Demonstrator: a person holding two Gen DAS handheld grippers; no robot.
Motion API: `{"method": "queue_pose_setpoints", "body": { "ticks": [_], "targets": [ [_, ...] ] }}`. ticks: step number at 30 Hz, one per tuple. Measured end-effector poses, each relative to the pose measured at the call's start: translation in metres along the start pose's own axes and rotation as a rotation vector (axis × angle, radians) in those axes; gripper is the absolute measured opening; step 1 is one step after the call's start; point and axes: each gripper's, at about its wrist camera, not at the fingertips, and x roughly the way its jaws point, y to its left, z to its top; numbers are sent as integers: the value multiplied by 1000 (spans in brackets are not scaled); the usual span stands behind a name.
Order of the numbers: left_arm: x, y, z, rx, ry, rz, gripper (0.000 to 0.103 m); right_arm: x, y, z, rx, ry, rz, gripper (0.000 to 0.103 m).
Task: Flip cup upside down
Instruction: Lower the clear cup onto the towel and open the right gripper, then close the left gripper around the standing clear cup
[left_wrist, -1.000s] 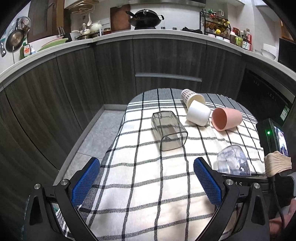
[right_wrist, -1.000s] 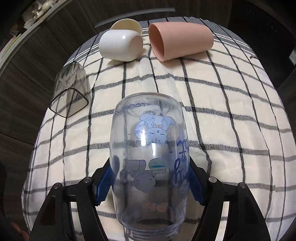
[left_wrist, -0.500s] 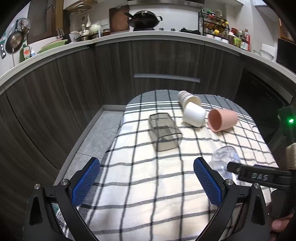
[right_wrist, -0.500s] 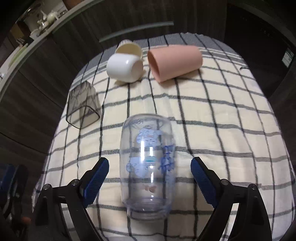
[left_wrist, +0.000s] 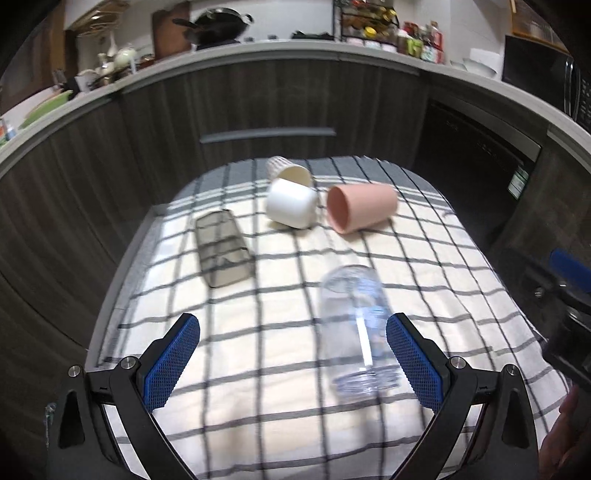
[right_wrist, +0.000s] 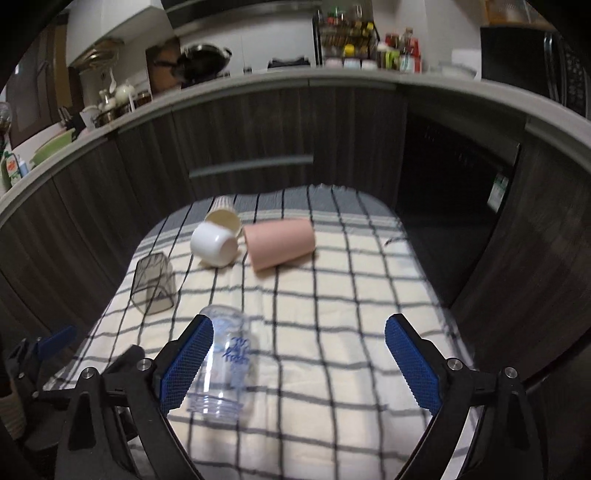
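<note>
A clear plastic cup with blue print (left_wrist: 356, 326) (right_wrist: 225, 365) stands upside down, mouth down, on the checked cloth (left_wrist: 280, 369) at the near side of the table. My left gripper (left_wrist: 291, 363) is open and empty; the cup sits just inside its right finger. My right gripper (right_wrist: 299, 363) is open and empty, drawn back, with the cup beside its left finger. Further back a smoky grey cup (left_wrist: 221, 253) (right_wrist: 153, 282), a white cup (left_wrist: 291, 208) (right_wrist: 216, 243), a ribbed cream cup (left_wrist: 288, 171) (right_wrist: 223, 216) and a pink cup (left_wrist: 360, 212) (right_wrist: 280, 243) lie on their sides.
The checked cloth (right_wrist: 332, 295) covers a small table. Dark cabinet fronts (left_wrist: 258, 107) curve round behind it under a countertop with a wok (left_wrist: 214, 22) and jars. The right gripper's body shows at the right edge of the left wrist view (left_wrist: 569, 295).
My right gripper has let go of the clear cup, opened wide and pulled back and up. The cup now stands free on the cloth. My left gripper has shifted right, toward the cup.
</note>
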Motion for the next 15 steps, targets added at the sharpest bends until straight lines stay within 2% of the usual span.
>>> {"method": "queue_pose_setpoints", "body": {
  "ticks": [7, 15],
  "targets": [
    [24, -35, 13, 54, 85, -16, 103, -16, -13, 4, -64, -137, -32, 95],
    [63, -51, 29, 43, 216, -16, 101, -7, -34, 2, -18, -148, -29, 95]
  ]
}}
